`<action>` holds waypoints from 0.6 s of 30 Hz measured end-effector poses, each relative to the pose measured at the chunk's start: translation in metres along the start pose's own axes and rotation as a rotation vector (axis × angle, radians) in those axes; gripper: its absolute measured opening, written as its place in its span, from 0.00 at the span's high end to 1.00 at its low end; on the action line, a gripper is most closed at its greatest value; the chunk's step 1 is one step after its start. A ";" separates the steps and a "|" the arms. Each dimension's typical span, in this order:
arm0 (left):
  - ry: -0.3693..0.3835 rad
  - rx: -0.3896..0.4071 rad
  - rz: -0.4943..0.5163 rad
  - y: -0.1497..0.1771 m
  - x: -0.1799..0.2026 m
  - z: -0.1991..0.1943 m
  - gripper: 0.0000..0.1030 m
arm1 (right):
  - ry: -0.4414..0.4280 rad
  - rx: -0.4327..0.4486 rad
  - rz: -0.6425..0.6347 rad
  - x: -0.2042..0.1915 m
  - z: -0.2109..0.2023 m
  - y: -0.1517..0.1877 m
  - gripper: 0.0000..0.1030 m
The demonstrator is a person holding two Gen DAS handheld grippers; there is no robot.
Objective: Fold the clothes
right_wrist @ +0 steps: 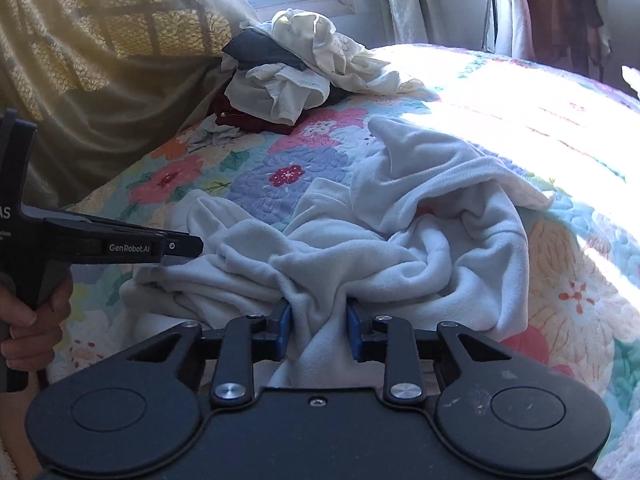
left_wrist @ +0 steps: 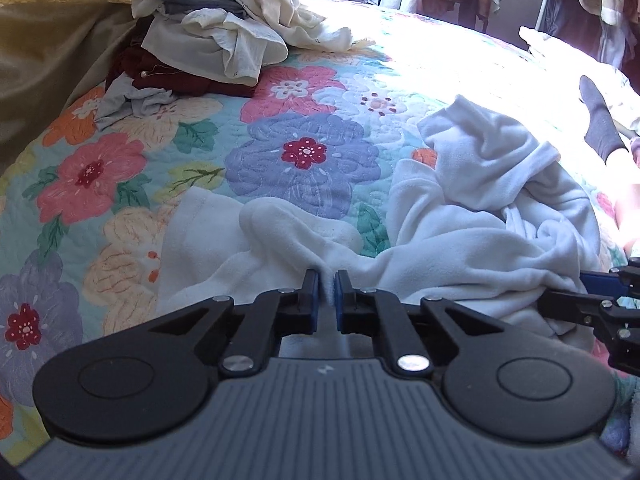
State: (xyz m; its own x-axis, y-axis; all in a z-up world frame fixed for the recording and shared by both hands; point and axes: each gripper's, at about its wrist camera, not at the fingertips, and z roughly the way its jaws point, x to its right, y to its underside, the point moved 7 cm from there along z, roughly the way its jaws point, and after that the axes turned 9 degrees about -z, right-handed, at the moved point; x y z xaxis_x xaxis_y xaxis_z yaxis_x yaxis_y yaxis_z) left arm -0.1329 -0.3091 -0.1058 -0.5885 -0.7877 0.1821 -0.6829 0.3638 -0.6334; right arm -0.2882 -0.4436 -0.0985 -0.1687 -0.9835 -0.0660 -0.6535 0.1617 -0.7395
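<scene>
Your left gripper [left_wrist: 328, 292] is pinched on a thin fold of the white fleece garment [left_wrist: 460, 232], your right gripper [right_wrist: 316, 320] clamped on a thicker bunch. The garment lies crumpled on the floral quilt [left_wrist: 120, 184]; two separate holds suggest you mean to spread it flat.

In your left wrist view, the fleece garment [left_wrist: 460, 236] lay at lower centre on the bed [left_wrist: 168, 152], with the clothes pile [left_wrist: 212, 36] behind it, upper left.

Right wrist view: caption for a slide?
Right gripper pinching a bunched white fleece garment on a floral quilt.
</scene>
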 end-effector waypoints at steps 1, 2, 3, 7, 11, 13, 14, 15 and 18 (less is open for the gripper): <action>-0.001 -0.001 -0.005 0.000 -0.001 0.000 0.92 | 0.010 0.009 -0.028 -0.002 -0.001 -0.005 0.74; -0.001 -0.002 -0.010 -0.001 -0.001 0.000 0.92 | 0.020 0.017 -0.057 -0.004 -0.002 -0.010 0.76; -0.001 -0.002 -0.015 -0.001 -0.002 0.000 0.92 | 0.030 0.026 -0.085 -0.006 -0.003 -0.015 0.77; -0.004 0.036 -0.029 -0.016 -0.008 -0.008 0.92 | 0.041 0.074 -0.167 -0.008 -0.007 -0.041 0.81; -0.022 0.161 -0.058 -0.054 -0.027 -0.030 0.94 | 0.023 0.158 -0.201 -0.011 -0.010 -0.076 0.82; -0.009 0.194 -0.119 -0.065 -0.042 -0.039 0.94 | 0.022 0.189 -0.217 -0.014 -0.011 -0.096 0.83; 0.003 0.201 -0.155 -0.066 -0.051 -0.042 0.94 | 0.023 0.202 -0.230 -0.016 -0.010 -0.106 0.83; 0.017 0.195 -0.178 -0.063 -0.057 -0.043 0.93 | 0.023 0.216 -0.243 -0.017 -0.009 -0.117 0.83; 0.043 0.155 -0.199 -0.050 -0.065 -0.045 0.93 | 0.036 0.254 -0.289 -0.025 -0.002 -0.148 0.84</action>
State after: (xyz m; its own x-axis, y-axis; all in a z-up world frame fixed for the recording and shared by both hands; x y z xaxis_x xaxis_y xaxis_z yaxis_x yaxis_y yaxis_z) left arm -0.0796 -0.2540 -0.0523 -0.4689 -0.8133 0.3444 -0.7149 0.1205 -0.6887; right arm -0.1890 -0.4428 0.0140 -0.0331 -0.9812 0.1903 -0.4749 -0.1521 -0.8668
